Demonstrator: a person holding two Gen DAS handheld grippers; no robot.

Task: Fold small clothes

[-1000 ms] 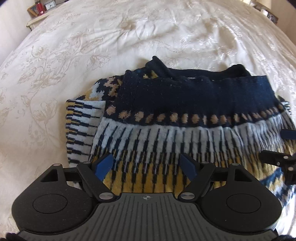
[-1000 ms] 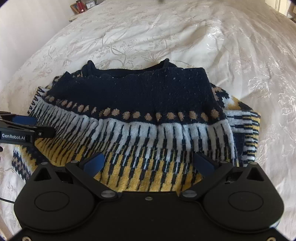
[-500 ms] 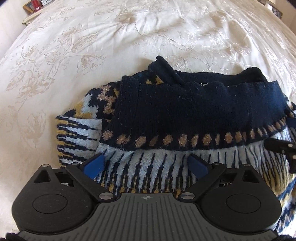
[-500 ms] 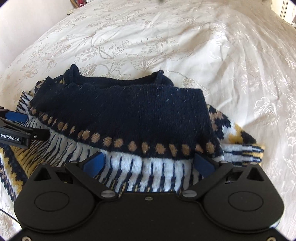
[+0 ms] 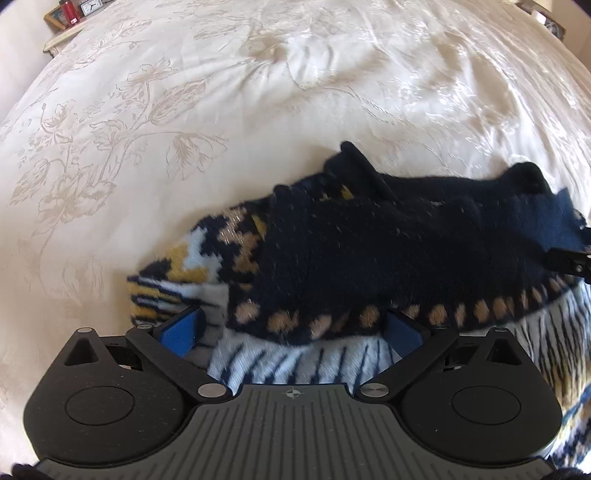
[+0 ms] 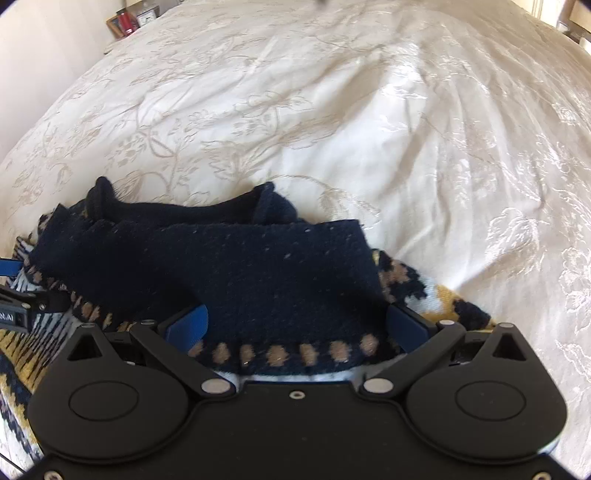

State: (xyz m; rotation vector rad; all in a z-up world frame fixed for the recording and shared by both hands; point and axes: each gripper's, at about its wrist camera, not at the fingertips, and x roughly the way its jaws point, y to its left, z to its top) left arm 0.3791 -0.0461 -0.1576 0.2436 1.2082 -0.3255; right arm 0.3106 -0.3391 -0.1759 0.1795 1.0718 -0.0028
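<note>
Shifted since the earlier frames: both grippers farther over the garment toward its navy band, yellow rows now mostly under the housings.

Left gripper (image 5: 291,328): jaws just opened wider, now spread to their fullest; blue pads (image 5: 181,330) poised above the knit, pressing on nothing. Dotted tan border and white-striped rows directly between them.

Right gripper (image 6: 297,325): jaws apart, wide; blue fingertips (image 6: 188,325) flanking the navy band and tan-dot row, no clamp on the fabric visible. Tip of the left gripper visible at this view's left edge.

Knitted sweater (image 5: 388,254): small, folded, navy with tan, white and yellow patterning; flat on the bed, under and just ahead of both grippers. Far navy edge rumpled, two raised humps. Patterned sleeve ends protruding at left and right sides.

Bedspread (image 5: 258,110): cream, floral embroidery, lightly creased; broad open surface beyond the sweater's far edge and to either side.

Bedside shelf (image 5: 61,35): far left corner, red container and small clock.
</note>
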